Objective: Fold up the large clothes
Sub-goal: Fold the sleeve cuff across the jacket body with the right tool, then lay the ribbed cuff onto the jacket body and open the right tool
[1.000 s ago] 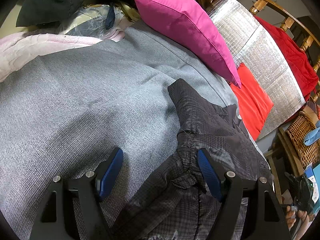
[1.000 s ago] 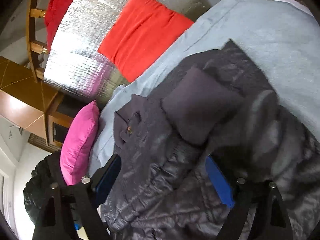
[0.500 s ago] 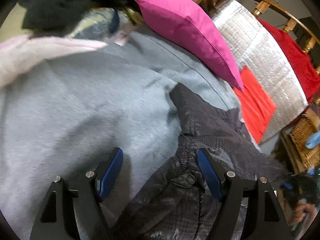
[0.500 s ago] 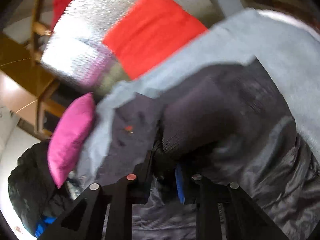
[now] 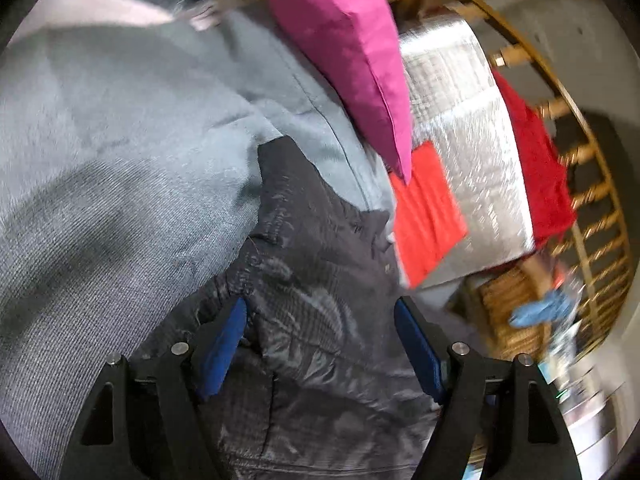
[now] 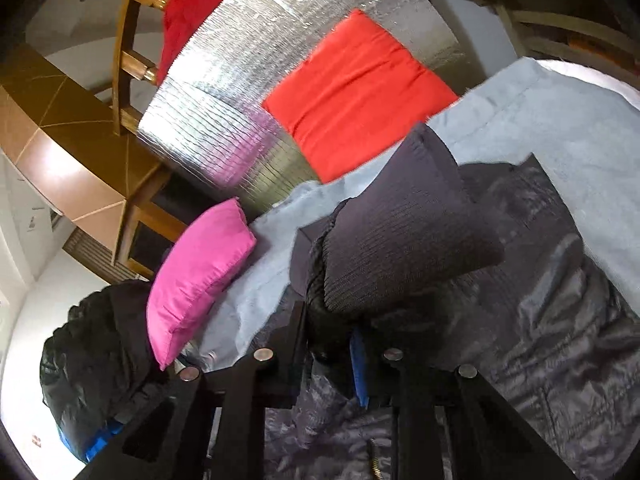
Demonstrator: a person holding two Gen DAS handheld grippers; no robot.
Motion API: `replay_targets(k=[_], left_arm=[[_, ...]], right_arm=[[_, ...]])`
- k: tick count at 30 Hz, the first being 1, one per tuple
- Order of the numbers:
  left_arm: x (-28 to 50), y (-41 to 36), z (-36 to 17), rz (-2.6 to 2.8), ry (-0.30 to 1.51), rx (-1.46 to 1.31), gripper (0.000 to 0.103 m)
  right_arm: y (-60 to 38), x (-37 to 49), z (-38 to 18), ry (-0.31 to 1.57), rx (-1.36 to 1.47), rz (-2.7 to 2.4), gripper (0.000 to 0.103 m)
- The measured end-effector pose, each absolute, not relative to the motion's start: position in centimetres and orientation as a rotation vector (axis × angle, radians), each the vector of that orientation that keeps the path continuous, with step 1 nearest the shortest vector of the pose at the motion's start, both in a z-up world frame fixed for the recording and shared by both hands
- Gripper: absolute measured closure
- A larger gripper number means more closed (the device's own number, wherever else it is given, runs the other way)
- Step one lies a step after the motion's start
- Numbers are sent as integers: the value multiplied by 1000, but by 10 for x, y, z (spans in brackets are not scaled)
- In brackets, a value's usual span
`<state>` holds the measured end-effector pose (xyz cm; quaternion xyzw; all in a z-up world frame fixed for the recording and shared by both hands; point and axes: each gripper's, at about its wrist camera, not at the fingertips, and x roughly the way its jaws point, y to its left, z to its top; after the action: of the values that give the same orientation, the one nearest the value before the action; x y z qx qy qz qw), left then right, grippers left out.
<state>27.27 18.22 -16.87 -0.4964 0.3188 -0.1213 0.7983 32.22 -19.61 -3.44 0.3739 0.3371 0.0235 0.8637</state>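
A dark quilted jacket [image 5: 320, 272] lies spread on a grey bed cover [image 5: 104, 184]. My left gripper [image 5: 320, 344] stands open low over it, its blue pads [image 5: 224, 344] on either side of a stretch of jacket fabric without pressing it. In the right wrist view my right gripper [image 6: 332, 344] is shut on the jacket's sleeve, just behind the ribbed knit cuff [image 6: 404, 240]. The cuff sticks up and forward from the jaws, lifted off the rest of the jacket [image 6: 560, 320].
A magenta pillow [image 5: 348, 48] leans at the back of the bed beside a silver foil panel [image 5: 460, 128] and a red-orange cushion [image 5: 428, 208]. Wooden railing [image 5: 592, 184] and a wicker basket [image 5: 508, 312] lie to the right. A black garment heap [image 6: 96, 352] sits by the pillow.
My right gripper has shut on the sleeve behind the cuff and lifted it. The left gripper has rolled and now straddles the jacket instead of the bed cover's edge; it stays open.
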Motion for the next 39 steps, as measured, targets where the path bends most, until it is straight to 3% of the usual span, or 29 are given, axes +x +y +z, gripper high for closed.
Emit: replay_targets(k=[7,26,27,28,30,31,39], left_arm=[[267,195,-171,-329,670,-1236,27],[273,172,-185,-302,758,-1282,28],[274,174,-185,-301,752,-1287,33],[275,177,-185,-305,740,-1291,53],[277,185,-188,-283,727,-1278,82],[278,189,-192,-276,725,-1291,88],[278,200,-198,-266,711,-1296,94]], right_arm=[[-204,318,-42,713,793,33,81],[-203,316,-39,701,785,43,81],[-202,315,-40,703,783,43,81],[-202,313,-41,707,781,43,81],[-202,309,-42,715,775,39,81],[-203,306,-42,717,773,36,82],[-191,288,-76,800,566,-50,82]])
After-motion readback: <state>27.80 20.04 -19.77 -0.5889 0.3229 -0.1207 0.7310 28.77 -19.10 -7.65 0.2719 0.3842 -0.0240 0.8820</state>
